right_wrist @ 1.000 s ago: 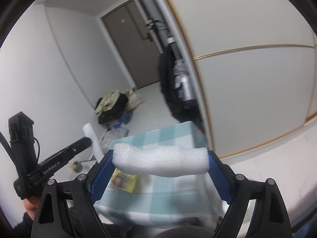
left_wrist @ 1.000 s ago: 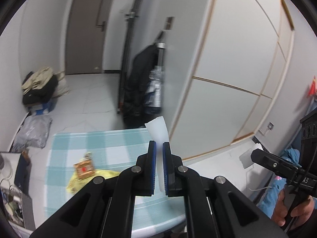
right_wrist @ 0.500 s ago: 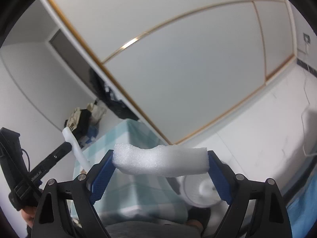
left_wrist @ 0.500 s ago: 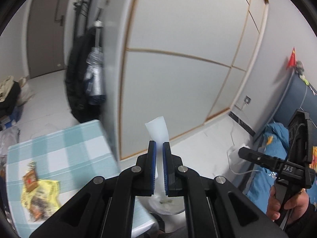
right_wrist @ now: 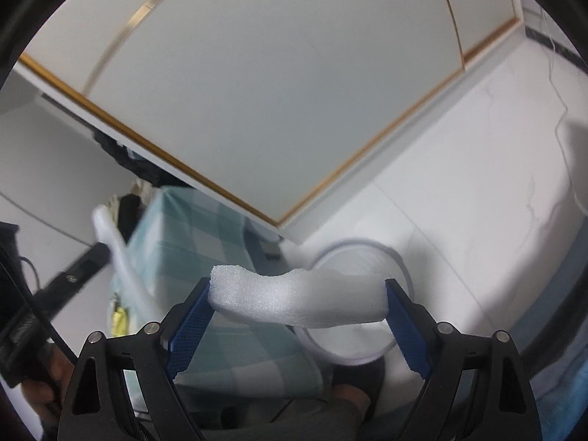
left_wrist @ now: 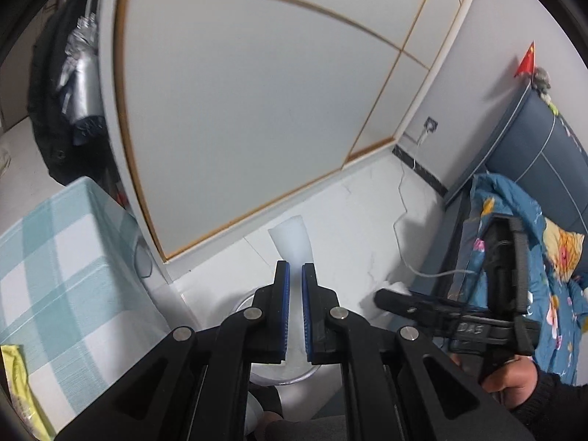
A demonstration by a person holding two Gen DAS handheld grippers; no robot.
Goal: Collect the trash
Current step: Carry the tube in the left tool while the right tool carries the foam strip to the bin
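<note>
My left gripper (left_wrist: 296,272) is shut on a thin white foam strip (left_wrist: 291,239) that sticks up past its blue pads. It hangs above a round white bin (left_wrist: 242,303) on the floor beside the table. My right gripper (right_wrist: 297,294) grips a thick white foam block (right_wrist: 297,303) lengthwise between its blue pads, the jaws held wide by it. That block hovers just left of and above the white bin (right_wrist: 398,261). The left gripper with its strip (right_wrist: 110,235) shows at the left of the right wrist view. The right gripper's body (left_wrist: 452,318) appears low right in the left wrist view.
A table with a teal checked cloth (left_wrist: 62,268) stands left of the bin, with a yellow wrapper (left_wrist: 16,375) at its near edge. White wardrobe doors (left_wrist: 239,103) rise behind. A bed with a floral quilt (left_wrist: 522,253) lies right. A white cable (left_wrist: 402,198) runs over the floor.
Both grippers swung right, away from the table top, and sank toward the floor. The white bin came into view below them. Each still grips its foam piece.
</note>
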